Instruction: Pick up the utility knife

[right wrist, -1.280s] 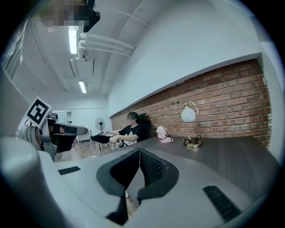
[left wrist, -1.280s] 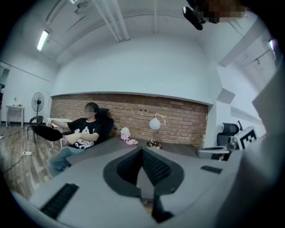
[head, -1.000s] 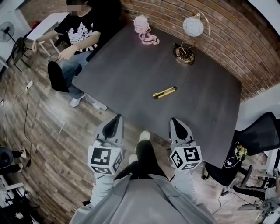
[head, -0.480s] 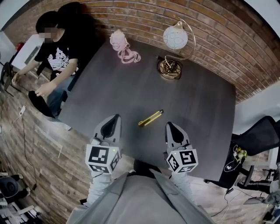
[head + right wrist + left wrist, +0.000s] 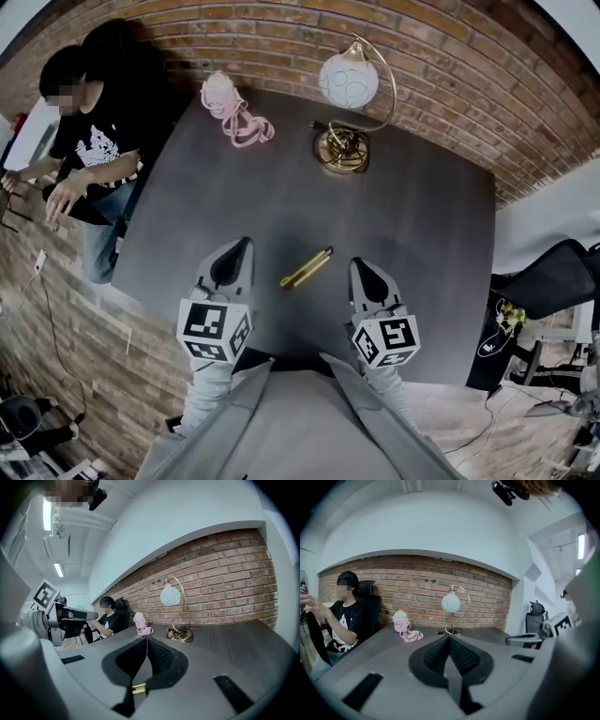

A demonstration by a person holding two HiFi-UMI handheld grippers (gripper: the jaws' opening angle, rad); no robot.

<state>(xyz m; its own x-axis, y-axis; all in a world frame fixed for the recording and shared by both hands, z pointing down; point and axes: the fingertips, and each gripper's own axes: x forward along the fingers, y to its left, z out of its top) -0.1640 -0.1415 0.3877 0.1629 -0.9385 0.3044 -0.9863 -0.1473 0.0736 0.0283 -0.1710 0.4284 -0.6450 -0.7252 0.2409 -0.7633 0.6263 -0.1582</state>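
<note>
- Left claw (image 5: 241,247): jaws pressed fully together, with nothing between them. It hovers above the near part of the tabletop and points toward the brick wall.
- Right claw (image 5: 357,266): jaws likewise closed pad to pad and empty. It is held alongside the left claw at much the same height.
- Slim yellow-and-black utility knife (image 5: 307,268): lies flat on the dark grey tabletop (image 5: 422,234) between the two claws. It is set diagonally, with its near end toward the left claw and its far end toward the right. Neither claw touches it.
- Farther back: a gold-based lamp with a white globe (image 5: 349,82) and a small pink strapped pouch (image 5: 232,111) stand near the wall. A seated person in a black T-shirt (image 5: 89,145) is at the left edge.
- Step in hand: the approach, since nothing is grasped yet.
- Next move, as judged: one claw must open and tip downward, then straddle the knife across its narrow width. Because the knife lies so low, the pads must come almost to the tabletop before they close.
</note>
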